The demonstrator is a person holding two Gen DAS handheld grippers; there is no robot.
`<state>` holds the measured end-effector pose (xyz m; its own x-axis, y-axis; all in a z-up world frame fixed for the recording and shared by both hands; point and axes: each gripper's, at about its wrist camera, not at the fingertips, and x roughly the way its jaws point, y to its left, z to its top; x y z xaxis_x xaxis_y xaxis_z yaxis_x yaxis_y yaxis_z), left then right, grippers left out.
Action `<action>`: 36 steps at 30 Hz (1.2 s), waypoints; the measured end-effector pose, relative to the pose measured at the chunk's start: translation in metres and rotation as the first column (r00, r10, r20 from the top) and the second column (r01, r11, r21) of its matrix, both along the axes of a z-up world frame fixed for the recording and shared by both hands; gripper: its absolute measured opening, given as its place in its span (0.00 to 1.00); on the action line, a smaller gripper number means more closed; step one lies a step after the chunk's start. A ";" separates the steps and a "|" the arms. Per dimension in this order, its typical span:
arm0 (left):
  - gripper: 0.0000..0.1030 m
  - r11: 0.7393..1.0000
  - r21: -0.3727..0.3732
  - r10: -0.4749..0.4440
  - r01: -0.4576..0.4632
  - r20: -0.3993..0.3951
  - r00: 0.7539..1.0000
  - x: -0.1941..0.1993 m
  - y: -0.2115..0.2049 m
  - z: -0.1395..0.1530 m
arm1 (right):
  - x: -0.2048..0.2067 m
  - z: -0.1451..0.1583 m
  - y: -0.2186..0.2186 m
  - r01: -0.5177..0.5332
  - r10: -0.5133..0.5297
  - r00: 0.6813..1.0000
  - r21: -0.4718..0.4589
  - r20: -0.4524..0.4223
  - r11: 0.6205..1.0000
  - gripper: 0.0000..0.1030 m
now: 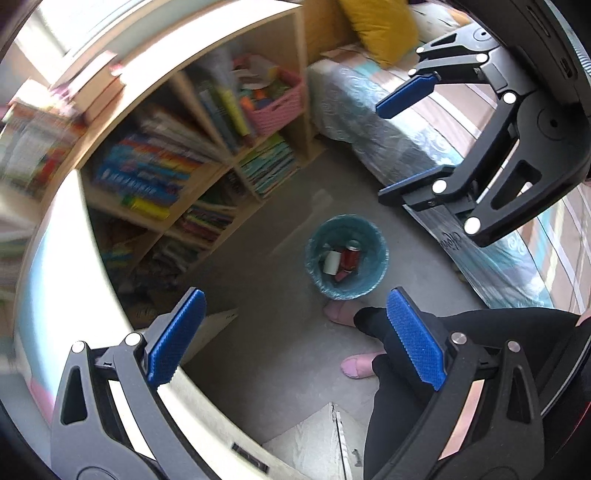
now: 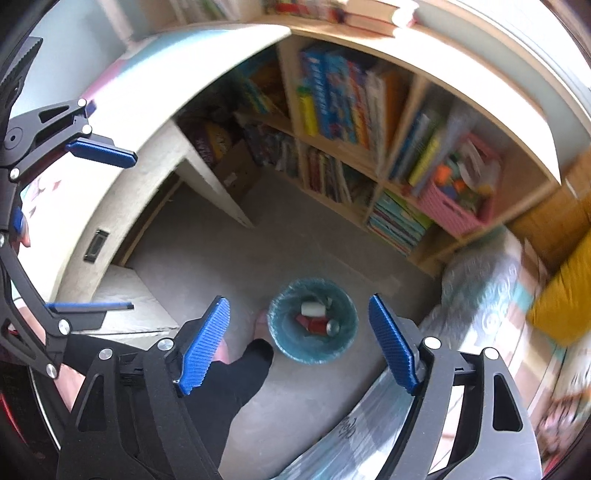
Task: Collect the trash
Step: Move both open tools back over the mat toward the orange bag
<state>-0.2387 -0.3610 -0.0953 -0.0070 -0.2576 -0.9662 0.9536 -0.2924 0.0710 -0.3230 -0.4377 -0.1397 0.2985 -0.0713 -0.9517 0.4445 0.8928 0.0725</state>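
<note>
A round teal bin with a clear liner (image 1: 346,256) (image 2: 312,320) stands on the grey floor. Inside lie a red can (image 1: 351,257) (image 2: 318,325) and a white cup (image 1: 331,262) (image 2: 312,308). My left gripper (image 1: 295,339) is open and empty, high above the floor, with the bin beyond its fingertips. My right gripper (image 2: 299,343) is open and empty, also high above the bin. Each gripper shows in the other's view: the right gripper (image 1: 413,136) at the upper right, the left gripper (image 2: 99,229) at the left edge.
A wooden bookshelf (image 1: 207,155) (image 2: 369,147) full of books, with a pink basket (image 1: 275,101) (image 2: 456,206), stands behind the bin. A bed with a patterned cover (image 1: 406,147) (image 2: 491,306) and a yellow pillow (image 1: 380,26) is beside it. A white desk edge (image 1: 74,258) (image 2: 155,110) and the person's legs and pink slippers (image 1: 356,363) are near.
</note>
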 end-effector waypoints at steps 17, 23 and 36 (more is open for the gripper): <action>0.93 0.848 -0.028 0.529 -0.528 0.088 0.844 0.143 0.142 0.016 | 0.158 0.035 0.088 -0.493 0.497 0.867 -0.084 0.043 0.866 0.80; 0.93 0.756 -0.044 0.653 -0.654 0.127 0.747 0.175 0.193 0.016 | 0.206 0.039 0.135 -0.642 0.647 0.761 -0.100 0.039 0.760 0.84; 0.93 0.495 -0.039 0.863 -0.868 0.135 0.486 0.220 0.299 0.011 | 0.284 0.038 0.238 -0.843 0.849 0.528 -0.105 0.028 0.528 0.85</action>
